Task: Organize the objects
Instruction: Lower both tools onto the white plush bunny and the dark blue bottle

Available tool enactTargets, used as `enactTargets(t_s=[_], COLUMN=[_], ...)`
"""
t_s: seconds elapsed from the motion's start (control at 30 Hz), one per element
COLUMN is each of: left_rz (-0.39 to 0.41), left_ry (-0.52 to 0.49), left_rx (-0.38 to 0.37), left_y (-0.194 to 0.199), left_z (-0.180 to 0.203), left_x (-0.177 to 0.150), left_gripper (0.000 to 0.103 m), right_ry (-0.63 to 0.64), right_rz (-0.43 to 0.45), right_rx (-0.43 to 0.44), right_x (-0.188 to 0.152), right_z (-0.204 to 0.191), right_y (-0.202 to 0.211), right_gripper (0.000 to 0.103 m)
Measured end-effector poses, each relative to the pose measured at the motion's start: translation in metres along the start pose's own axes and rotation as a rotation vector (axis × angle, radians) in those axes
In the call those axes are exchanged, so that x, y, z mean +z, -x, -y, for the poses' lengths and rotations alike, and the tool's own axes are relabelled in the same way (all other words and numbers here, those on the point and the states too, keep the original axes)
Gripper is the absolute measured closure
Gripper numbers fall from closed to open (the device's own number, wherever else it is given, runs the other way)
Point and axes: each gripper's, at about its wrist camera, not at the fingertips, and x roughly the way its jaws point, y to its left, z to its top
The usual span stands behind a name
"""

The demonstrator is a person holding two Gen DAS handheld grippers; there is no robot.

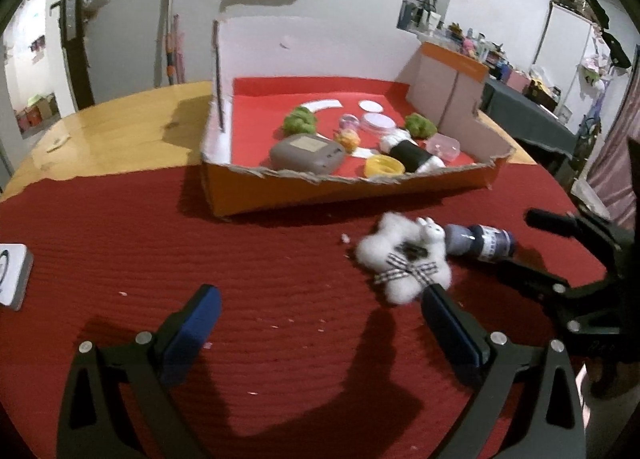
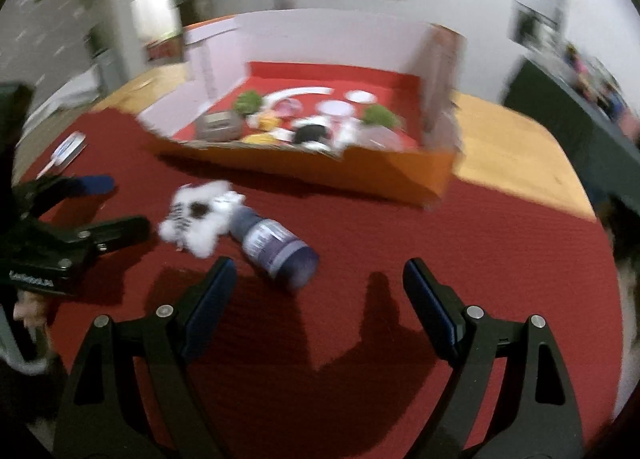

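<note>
Left wrist view looks down over a tabletop (image 1: pixel 120 127) of pale wood, its near part covered by a dark red mat (image 1: pixel 240 259). Both jaws of the left gripper (image 1: pixel 320 315) stand wide apart with nothing between them, hovering over bare mat. Just beyond its right finger lies a fluffy white plush toy (image 1: pixel 404 259) with a checked ribbon, and touching the toy's far side is a dark bottle (image 1: pixel 480 243) lying on its side. At the right edge of this view the right gripper (image 1: pixel 532 247) reaches in beside the bottle.

Behind them sits a cut-down cardboard box (image 1: pixel 340 191) with an orange outside and a red floor. Inside it are a grey case (image 1: pixel 308 155), a yellow lid (image 1: pixel 384 167), 2 green pom-poms (image 1: pixel 300 119), a black and white roll (image 1: pixel 412 153) and several small clear tubs (image 1: pixel 378 122). A white device (image 1: pixel 14 275) rests on the mat at the far left.

Right wrist view is blurred. Its jaws also stand wide, empty, with the bottle (image 2: pixel 276 251) just ahead of the left finger and not touched by either pad. Toy (image 2: pixel 200 215) and bottle lie together on the mat, in front of the box (image 2: pixel 360 171) and outside it
</note>
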Motion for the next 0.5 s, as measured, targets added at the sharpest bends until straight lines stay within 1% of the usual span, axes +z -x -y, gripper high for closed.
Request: enactTargets(t_s=[0.07,0.13,0.23,0.33,0.5], left_rz=[-0.018,-0.027,-0.021,-0.028,-0.029], left_ry=[-0.002,-0.008,-0.038,-0.055,-0.091], left_rx=[-0.022,-0.026,-0.010,-0.011,0.010], left_y=[-0.004,-0.007,-0.010,-0.015,-0.022], left_z=[0.004,0.010,0.020,0.028,0.036], left_x=[0.000,0.000,0.001,0.004,0.011], left_gripper=[0.001,0.001,0.001,0.001,0.007], right_ry=[0.069,0.117,0.156,0.194,0.238], right_rz=[-0.026,-0.024,-0.031,-0.046,-0.055], right_rx=[0.020,0.039,0.084,0.125,0.190], right_x=[0.006,0.011,0.014,0.015,0.016], right_z=[-0.003,-0.006,-0.003,-0.001,0.006], right_y=[-0.006,-0.011,-0.016,-0.022,-0.023], right_gripper=[0.018,0.018,0.018,0.018,0.020])
